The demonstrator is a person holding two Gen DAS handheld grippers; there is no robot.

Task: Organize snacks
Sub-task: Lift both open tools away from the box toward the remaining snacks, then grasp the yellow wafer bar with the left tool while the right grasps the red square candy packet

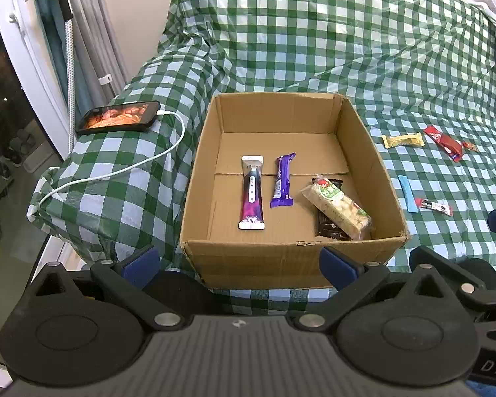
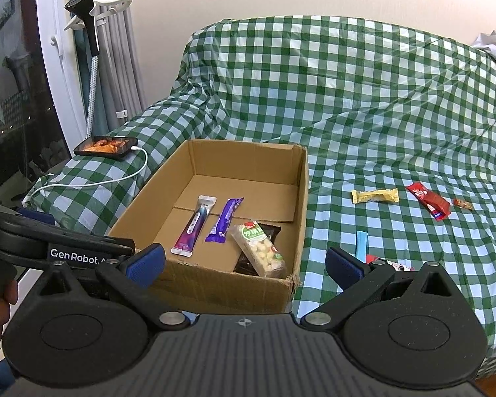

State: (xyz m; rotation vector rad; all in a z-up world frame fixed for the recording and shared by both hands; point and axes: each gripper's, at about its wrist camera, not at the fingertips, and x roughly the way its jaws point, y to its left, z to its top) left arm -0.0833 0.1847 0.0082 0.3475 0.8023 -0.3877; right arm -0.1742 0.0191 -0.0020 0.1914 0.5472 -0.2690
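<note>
Reading "GenRobot" on the left hand-held gripper.

Both tools hang level and side by side, the left gripper spread wide with nothing between its blue pads, the right gripper just as wide and empty.

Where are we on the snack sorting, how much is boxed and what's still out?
Four snacks lie in the cardboard box: a white-and-purple pouch, a purple bar, and a rice-cracker pack on a dark packet. Nothing is in hand: the left tool and right tool are open. Left on the cloth: yellow bar, red wrapper, small candy, blue stick, and a small black-and-red bar.
</note>
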